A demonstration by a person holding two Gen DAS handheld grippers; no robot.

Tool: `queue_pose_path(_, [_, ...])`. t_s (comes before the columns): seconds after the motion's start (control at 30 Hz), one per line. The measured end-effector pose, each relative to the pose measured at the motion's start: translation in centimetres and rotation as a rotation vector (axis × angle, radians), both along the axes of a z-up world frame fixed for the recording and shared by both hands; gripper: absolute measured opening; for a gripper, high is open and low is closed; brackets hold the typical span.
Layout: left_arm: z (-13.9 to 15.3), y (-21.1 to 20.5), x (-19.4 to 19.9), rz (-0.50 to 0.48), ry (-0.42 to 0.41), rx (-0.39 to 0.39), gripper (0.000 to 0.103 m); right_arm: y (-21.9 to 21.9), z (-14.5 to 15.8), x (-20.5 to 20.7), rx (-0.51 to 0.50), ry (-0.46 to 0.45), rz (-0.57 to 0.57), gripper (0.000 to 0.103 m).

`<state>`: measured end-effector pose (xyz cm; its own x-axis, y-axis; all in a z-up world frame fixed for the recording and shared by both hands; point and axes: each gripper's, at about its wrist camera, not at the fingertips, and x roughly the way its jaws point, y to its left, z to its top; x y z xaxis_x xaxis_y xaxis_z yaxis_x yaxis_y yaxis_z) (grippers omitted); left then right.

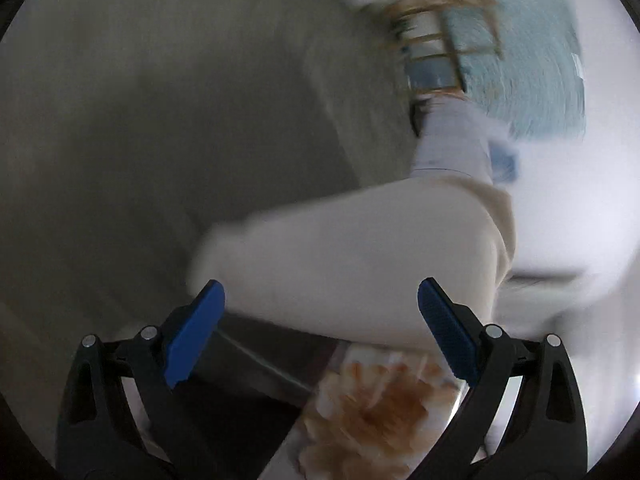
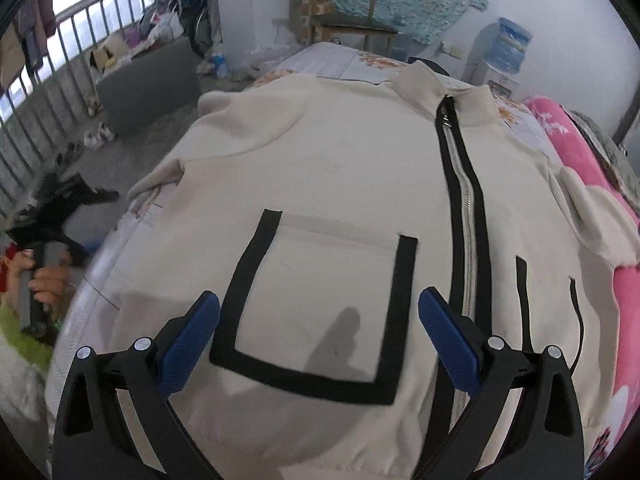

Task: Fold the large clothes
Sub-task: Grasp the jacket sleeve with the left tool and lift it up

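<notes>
One cream zip-up jacket (image 2: 340, 184) lay spread front-up on the bed (image 2: 568, 148), two black-trimmed pockets showing. The right hand-held gripper (image 2: 319, 312) hovered over it, released and empty. Only the blurred left view showed a cream sleeve (image 1: 352, 248) beyond the left hand-held gripper (image 1: 321, 300), likewise released.

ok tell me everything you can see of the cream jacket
The cream jacket lies front up, spread flat across the bed, collar at the far end. It looks like soft, thick knit. A zipper edged in black runs down the front, closed apart from the top. A black-trimmed patch pocket sits beside it. One sleeve bunches near the pink blanket. The right tongs hover open above the pocket, gripping nothing.
</notes>
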<state>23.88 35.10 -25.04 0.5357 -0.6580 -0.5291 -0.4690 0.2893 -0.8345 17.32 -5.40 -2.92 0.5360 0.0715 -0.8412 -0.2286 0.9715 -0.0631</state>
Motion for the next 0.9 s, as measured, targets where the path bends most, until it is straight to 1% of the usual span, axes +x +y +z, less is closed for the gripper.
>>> queue_pose_path(0.03, [-3.6,0.0,0.0,0.020,0.028,-0.140,0.094,0.3,-0.2,0.2,-0.015,0.005,0.002,0.097])
queue_pose_path(0.07, [-5.8,-0.2,-0.3,0.038,0.053,-0.223,0.094,0.6,-0.5,0.3,-0.031,0.012,-0.001,0.097])
queue_pose_path(0.1, [-8.8,-0.8,-1.0,0.076,0.075,-0.350,0.094,0.6,-0.6,0.4,-0.039,0.020,-0.002,0.097])
queue_pose_path(0.17, [-12.5,-2.4,-2.5,0.129,0.058,-0.528,0.094,0.8,-0.8,0.7,-0.067,0.028,-0.008,0.097])
queue_pose_path(0.2, [-13.4,-3.2,-3.2,0.152,0.045,-0.577,0.094,0.9,-1.0,0.9,-0.080,0.028,-0.010,0.097])
queue_pose_path(0.23, [-14.9,-4.4,-3.9,0.183,0.034,-0.646,0.094,1.0,-1.1,1.0,-0.093,0.029,-0.010,0.097])
queue_pose_path(0.3, [-17.1,-7.0,-4.4,0.218,0.028,-0.705,0.094,1.2,-1.3,1.3,-0.112,0.029,-0.010,0.097])
queue_pose_path(0.33, [-18.3,-7.9,-4.3,0.242,0.031,-0.731,0.094,1.3,-1.4,1.4,-0.121,0.030,-0.010,0.097])
queue_pose_path(0.37, [-18.9,-8.3,-4.4,0.258,0.033,-0.750,0.094,1.3,-1.5,1.4,-0.129,0.032,-0.011,0.097])
queue_pose_path(0.4, [-20.1,-9.3,-3.8,0.280,0.025,-0.786,0.094,1.4,-1.6,1.3,-0.138,0.036,-0.011,0.097])
queue_pose_path(0.43, [-20.0,-9.4,-3.2,0.286,0.017,-0.794,0.094,1.4,-1.7,1.2,-0.144,0.039,-0.012,0.097])
queue_pose_path(0.47, [-20.8,-10.1,-2.6,0.303,0.018,-0.790,0.094,1.4,-1.7,1.3,-0.147,0.040,-0.015,0.097])
queue_pose_path(0.53, [-20.9,-10.3,-2.1,0.329,0.040,-0.807,0.093,1.2,-1.4,1.0,-0.142,0.039,-0.025,0.097])
queue_pose_path(0.57, [-21.2,-10.4,-1.7,0.339,0.046,-0.808,0.090,1.1,-1.2,0.9,-0.139,0.035,-0.033,0.097])
queue_pose_path(0.6, [-21.2,-10.3,-1.5,0.340,0.053,-0.795,0.077,0.9,-1.0,0.9,-0.138,0.031,-0.039,0.097])
queue_pose_path(0.63, [-21.1,-10.2,-1.0,0.333,0.060,-0.783,0.066,0.8,-0.8,0.8,-0.135,0.025,-0.045,0.097])
queue_pose_path(0.67, [-20.8,-9.4,-0.5,0.325,0.061,-0.779,0.062,0.7,-0.7,0.7,-0.134,0.019,-0.051,0.097])
queue_pose_path(0.7, [-20.4,-8.7,-0.1,0.307,0.063,-0.757,0.051,0.6,-0.5,0.7,-0.132,0.014,-0.055,0.097])
queue_pose_path(0.73, [-20.0,-8.2,0.3,0.292,0.063,-0.729,0.039,0.5,-0.4,0.5,-0.129,0.008,-0.058,0.097])
queue_pose_path(0.77, [-19.6,-7.2,0.3,0.282,0.060,-0.706,0.033,0.3,-0.1,0.3,-0.125,-0.001,-0.059,0.097])
queue_pose_path(0.83, [-17.9,-4.8,1.0,0.258,0.059,-0.624,0.015,0.0,0.2,0.1,-0.117,-0.012,-0.061,0.097])
queue_pose_path(0.9, [-14.8,-1.8,2.0,0.228,0.056,-0.473,0.014,-0.4,0.8,-0.3,-0.096,-0.030,-0.065,0.097])
